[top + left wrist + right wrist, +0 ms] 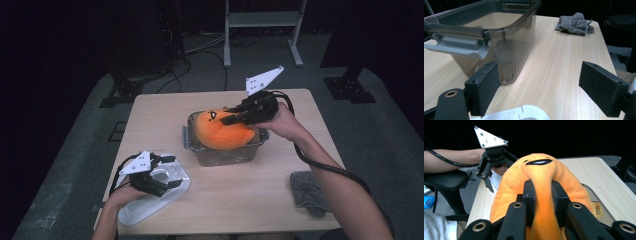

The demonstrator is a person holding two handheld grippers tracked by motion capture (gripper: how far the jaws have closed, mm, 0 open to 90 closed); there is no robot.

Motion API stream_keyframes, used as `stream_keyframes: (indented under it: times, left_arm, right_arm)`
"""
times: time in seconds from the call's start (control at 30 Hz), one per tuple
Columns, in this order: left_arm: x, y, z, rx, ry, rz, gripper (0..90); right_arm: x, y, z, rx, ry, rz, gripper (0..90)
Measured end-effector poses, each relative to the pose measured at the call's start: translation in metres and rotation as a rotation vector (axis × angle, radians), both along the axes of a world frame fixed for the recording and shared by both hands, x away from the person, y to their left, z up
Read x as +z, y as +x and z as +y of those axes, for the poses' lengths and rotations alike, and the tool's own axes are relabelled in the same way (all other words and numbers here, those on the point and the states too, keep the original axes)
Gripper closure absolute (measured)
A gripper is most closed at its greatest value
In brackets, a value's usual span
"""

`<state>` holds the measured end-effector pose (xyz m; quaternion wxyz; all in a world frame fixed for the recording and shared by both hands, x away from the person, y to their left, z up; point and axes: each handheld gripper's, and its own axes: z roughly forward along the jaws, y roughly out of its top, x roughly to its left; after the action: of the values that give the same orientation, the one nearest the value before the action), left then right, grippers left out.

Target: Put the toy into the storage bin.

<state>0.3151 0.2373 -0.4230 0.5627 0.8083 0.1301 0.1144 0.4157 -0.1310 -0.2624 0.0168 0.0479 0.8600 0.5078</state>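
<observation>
The right gripper (543, 195) has its jaws pinched tight on a fold of the orange plush toy (541, 173), which bulges up directly ahead of it and sits in the clear plastic container (200, 150) beneath its fingertips. Farther off across the table (240, 200), the left gripper (167, 172) hovers with its jaws spread wide and nothing between them, just over the white lid (150, 205). Beyond its jaws, a grey cloth (575, 23) lies crumpled.
</observation>
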Motion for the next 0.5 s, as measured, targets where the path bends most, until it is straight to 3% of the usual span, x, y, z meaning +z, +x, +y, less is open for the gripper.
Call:
stream_keyframes:
  times: [0.5]
  left_arm:
    - [0.001,0.002,0.001,-0.007,-0.010,0.002,15.8]
  right_arm:
    - [-0.023,0.034,0.003,-0.012,-0.022,0.023,76.6]
